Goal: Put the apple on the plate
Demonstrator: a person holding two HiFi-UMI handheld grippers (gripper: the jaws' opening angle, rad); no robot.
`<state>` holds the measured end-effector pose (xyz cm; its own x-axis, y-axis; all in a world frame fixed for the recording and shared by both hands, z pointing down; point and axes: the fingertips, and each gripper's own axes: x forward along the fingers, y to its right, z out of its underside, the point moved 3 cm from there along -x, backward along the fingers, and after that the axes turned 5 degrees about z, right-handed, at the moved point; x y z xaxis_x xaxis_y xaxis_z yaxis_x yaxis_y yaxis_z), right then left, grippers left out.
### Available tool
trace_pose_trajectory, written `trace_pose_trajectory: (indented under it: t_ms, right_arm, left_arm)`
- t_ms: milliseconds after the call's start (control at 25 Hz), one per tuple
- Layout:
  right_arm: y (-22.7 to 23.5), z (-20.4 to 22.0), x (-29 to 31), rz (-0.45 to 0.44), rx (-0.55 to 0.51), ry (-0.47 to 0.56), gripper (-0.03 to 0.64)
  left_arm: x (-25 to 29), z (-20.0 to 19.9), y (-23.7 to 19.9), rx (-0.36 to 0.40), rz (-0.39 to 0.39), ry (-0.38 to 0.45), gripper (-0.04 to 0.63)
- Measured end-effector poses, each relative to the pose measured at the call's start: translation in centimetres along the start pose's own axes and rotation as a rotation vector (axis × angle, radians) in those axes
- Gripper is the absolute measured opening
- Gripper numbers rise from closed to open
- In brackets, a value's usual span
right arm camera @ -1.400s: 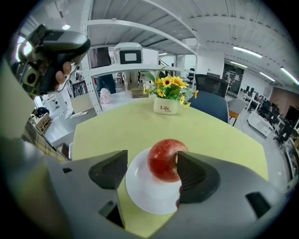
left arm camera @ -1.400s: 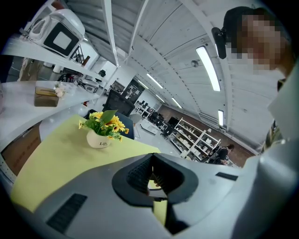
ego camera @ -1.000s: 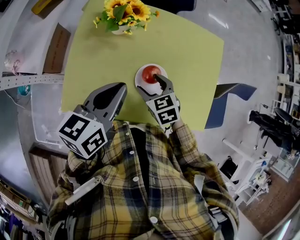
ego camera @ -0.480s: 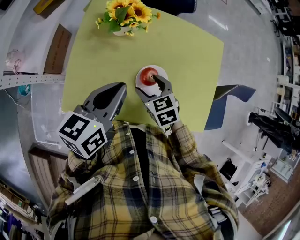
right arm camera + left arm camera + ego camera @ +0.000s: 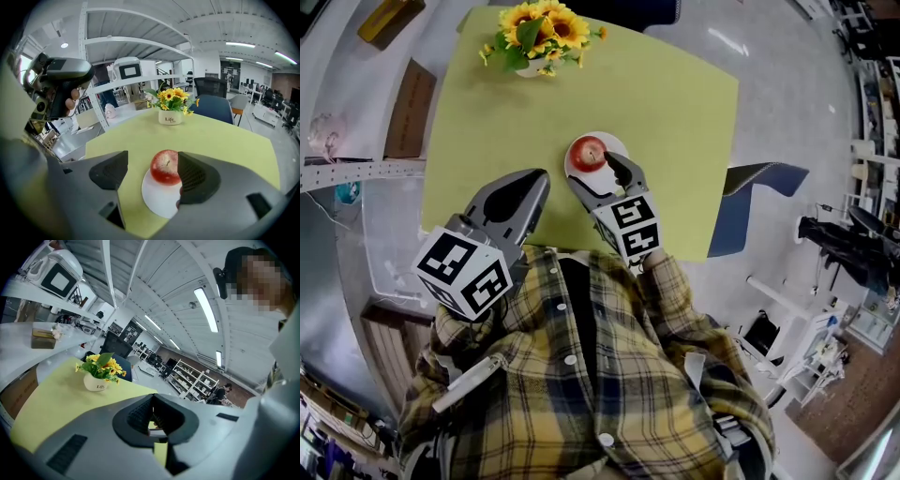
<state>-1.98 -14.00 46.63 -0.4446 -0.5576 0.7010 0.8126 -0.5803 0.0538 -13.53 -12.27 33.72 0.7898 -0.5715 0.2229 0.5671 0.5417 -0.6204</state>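
A red apple (image 5: 588,150) (image 5: 165,167) sits on a small white plate (image 5: 616,143) (image 5: 157,199) near the front of the yellow-green table (image 5: 675,103). My right gripper (image 5: 593,172) (image 5: 152,159) is open just behind the plate. Its jaws stand either side of the apple's near side, the right jaw close against the apple and the left jaw well apart from it. My left gripper (image 5: 534,178) (image 5: 152,397) hovers over the table's front left part, shut and empty.
A white pot of sunflowers (image 5: 534,28) (image 5: 171,110) (image 5: 100,373) stands at the table's far edge. A blue chair (image 5: 759,202) is at the table's right side. A clear storage bin (image 5: 389,225) and a cardboard box (image 5: 411,98) lie on the floor to the left.
My right gripper has drawn back a little from the apple, which stays on the plate. The left gripper has hardly moved.
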Motion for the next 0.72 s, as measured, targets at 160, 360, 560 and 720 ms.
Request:
trace_pose_trajectory:
  t_ms: [160, 360, 560, 720]
  right_arm:
    - [0.1, -0.1, -0.5, -0.023, 0.052, 0.003, 0.324]
    - [0.3, -1.7, -1.8, -0.074, 0.170, 0.107, 0.285]
    - [0.9, -3.9, -4.3, -0.108, 0.273, 0.232, 0.219]
    - [1.4, -5.8, -6.6, -0.117, 0.325, 0.315, 0.156]
  left_arm:
    - [0.3, 0.0, 0.2, 0.008, 0.009, -0.006, 0.009]
    - [0.8, -0.3, 0.5, 0.019, 0.025, -0.014, 0.008]
    - [1.6, -0.7, 1.3, 0.033, 0.045, -0.025, 0.008]
    - [2.0, -1.0, 1.5, 0.045, 0.057, -0.033, 0.008]
